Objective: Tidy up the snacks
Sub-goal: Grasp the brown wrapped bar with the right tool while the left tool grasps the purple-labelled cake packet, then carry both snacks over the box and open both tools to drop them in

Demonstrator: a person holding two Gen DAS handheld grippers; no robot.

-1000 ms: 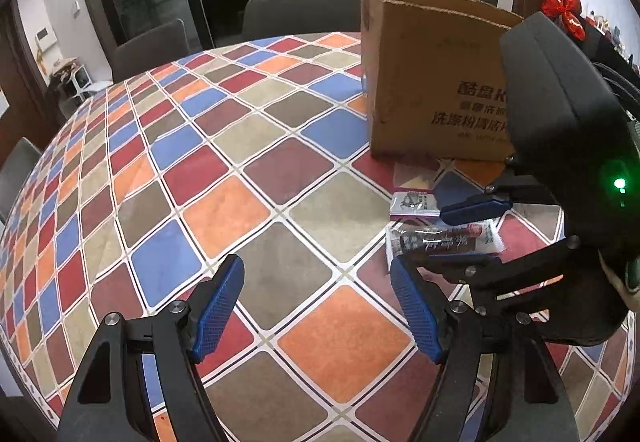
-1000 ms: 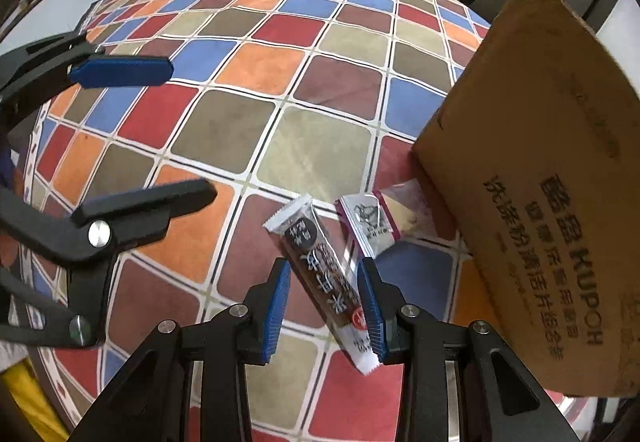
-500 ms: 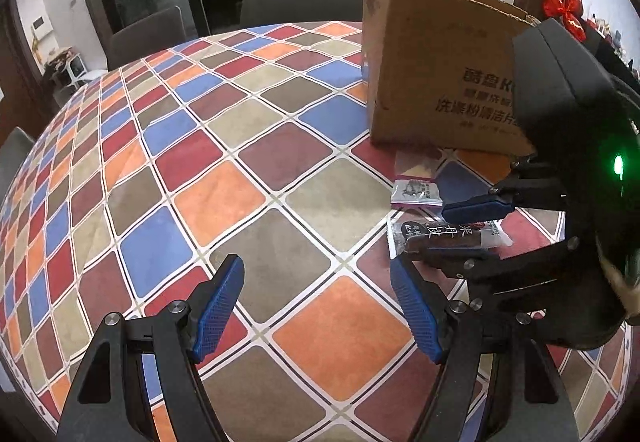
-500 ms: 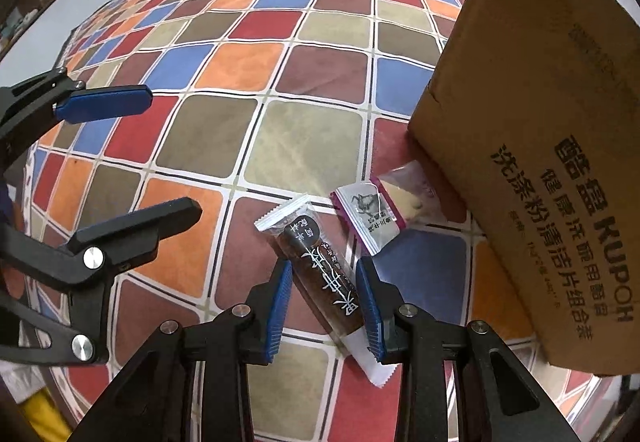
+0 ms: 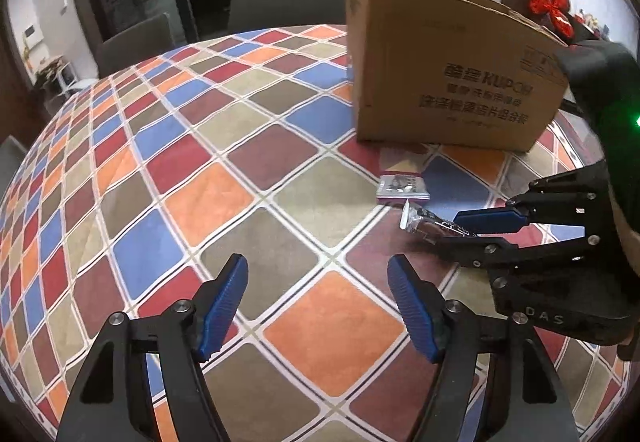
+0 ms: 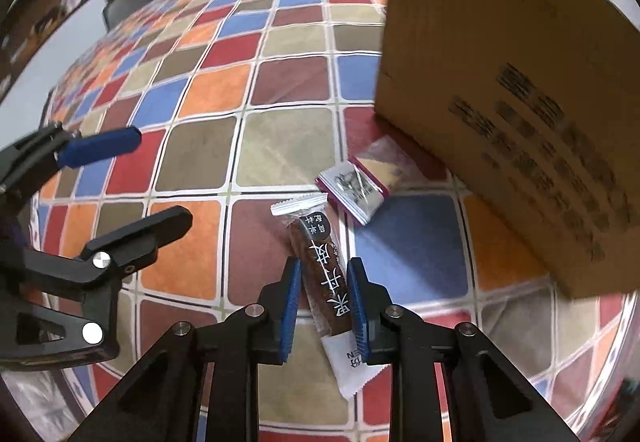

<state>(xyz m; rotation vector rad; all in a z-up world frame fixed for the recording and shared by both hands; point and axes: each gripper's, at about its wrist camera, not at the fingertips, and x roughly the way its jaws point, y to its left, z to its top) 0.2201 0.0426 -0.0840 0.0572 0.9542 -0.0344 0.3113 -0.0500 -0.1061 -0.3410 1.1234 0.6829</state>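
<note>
A brown snack bar point(image 6: 316, 238) in a clear wrapper lies on the checked tablecloth point(image 6: 280, 146), its far end tipped up a little in the left wrist view point(image 5: 418, 220). My right gripper point(image 6: 324, 264) straddles its middle; the jaws are closing and the blue pads press both long sides. From the left wrist view this gripper point(image 5: 452, 232) comes in from the right. A small purple-edged packet point(image 6: 354, 188) lies flat just beyond the bar. My left gripper point(image 5: 316, 266) hovers over bare cloth to the left, jaws wide but closing slightly, nothing between them.
A tall cardboard box point(image 5: 440, 74) with printed lettering stands upright on the table right behind the packet, its top open. Grey chairs point(image 5: 280, 10) sit at the far table edge. A red bow point(image 5: 550, 8) is beyond the box.
The right gripper's jaws have narrowed onto the snack bar and the wrist has rolled, so the bar now points straight ahead. The left gripper has kept its place.
</note>
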